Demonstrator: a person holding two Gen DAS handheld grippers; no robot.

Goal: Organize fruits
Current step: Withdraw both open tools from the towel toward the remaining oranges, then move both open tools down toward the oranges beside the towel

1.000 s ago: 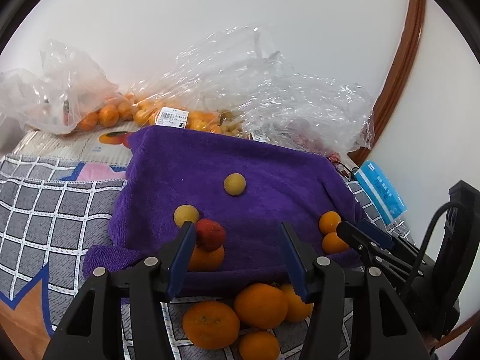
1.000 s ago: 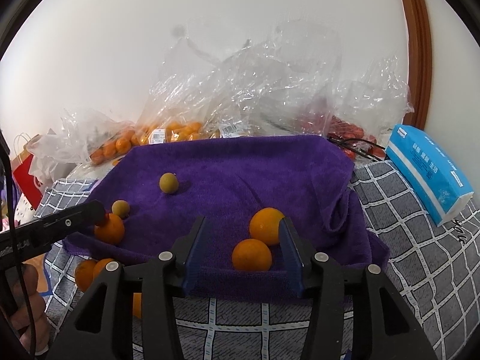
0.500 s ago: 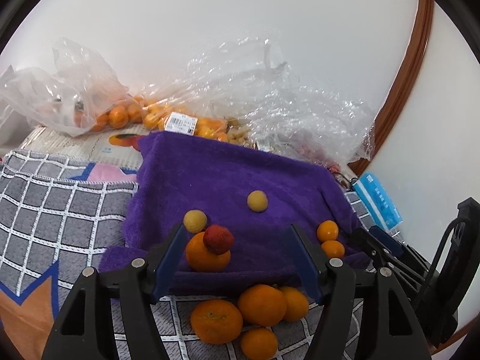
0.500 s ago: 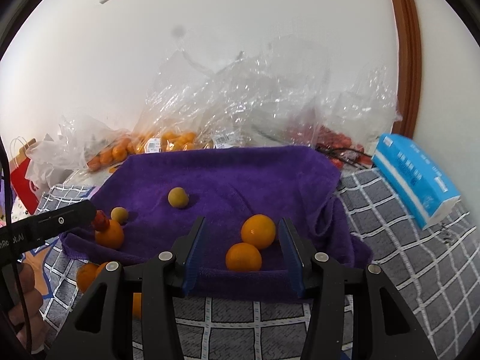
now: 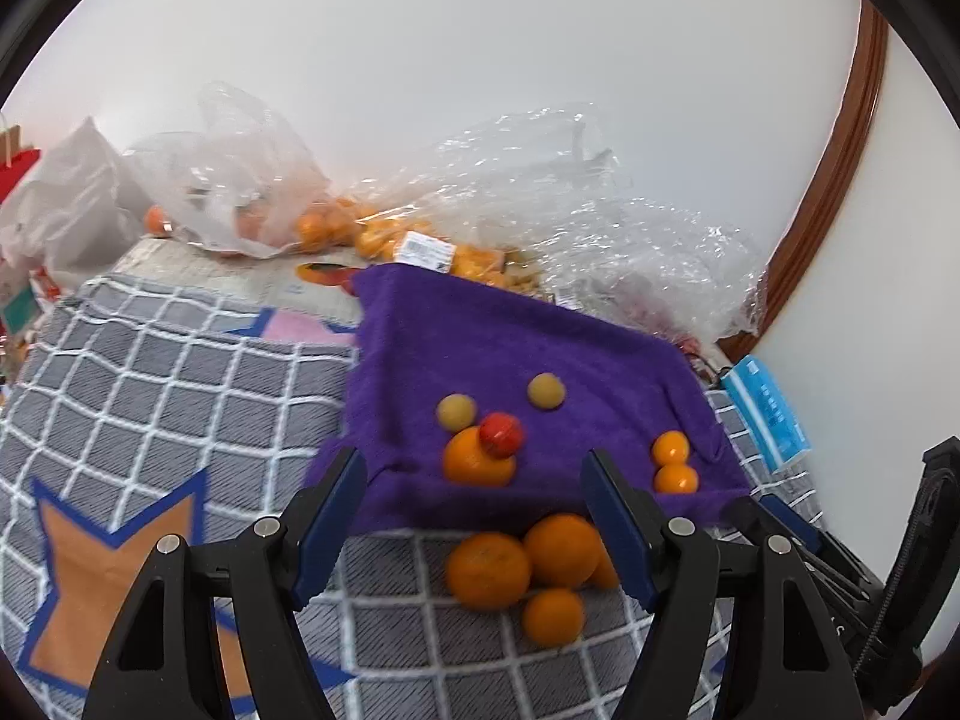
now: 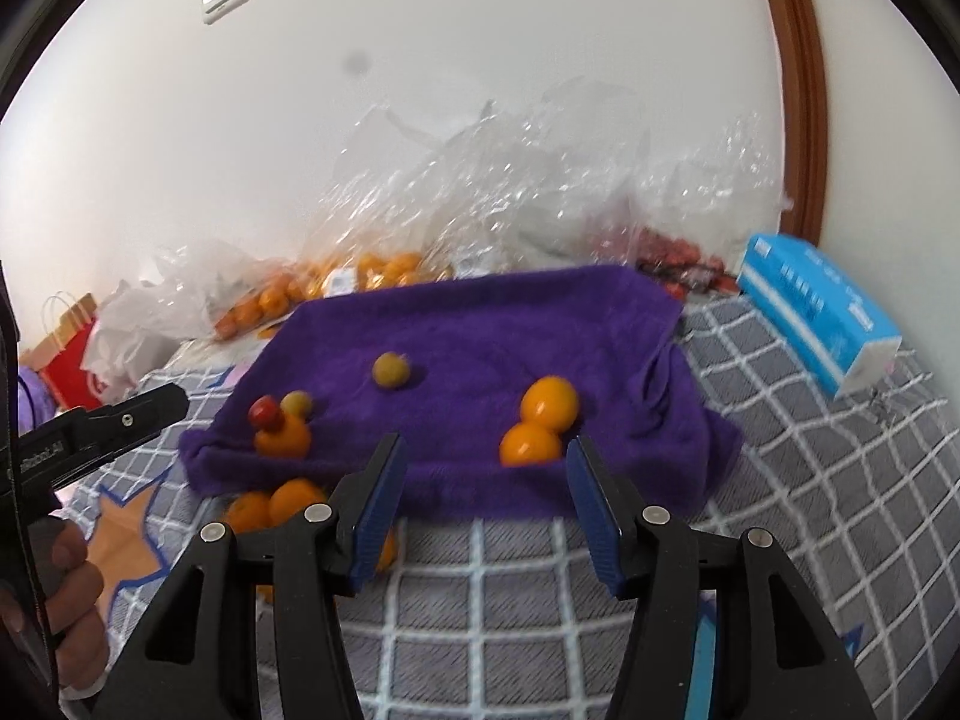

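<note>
A purple towel [image 5: 516,348] [image 6: 480,330] lies on a grey checked cloth. On it sit a red fruit [image 5: 501,434] [image 6: 264,411] touching an orange [image 5: 477,463] [image 6: 283,439], two yellowish round fruits [image 5: 457,411] [image 5: 545,390], and two small oranges [image 5: 673,462] [image 6: 540,423] near the right edge. Several oranges [image 5: 522,567] [image 6: 270,507] lie on the cloth in front of the towel. My left gripper [image 5: 474,522] is open and empty, above those loose oranges. My right gripper [image 6: 483,501] is open and empty, in front of the towel.
Clear plastic bags with oranges [image 5: 372,234] [image 6: 336,282] and red fruit [image 6: 672,255] pile against the wall behind the towel. A blue tissue pack [image 6: 816,312] [image 5: 768,414] lies at the right. A red paper bag [image 6: 69,354] stands at the far left.
Both grippers have pulled back and up from the towel. The left gripper let go of the red fruit, which now rests against the orange on the towel.
</note>
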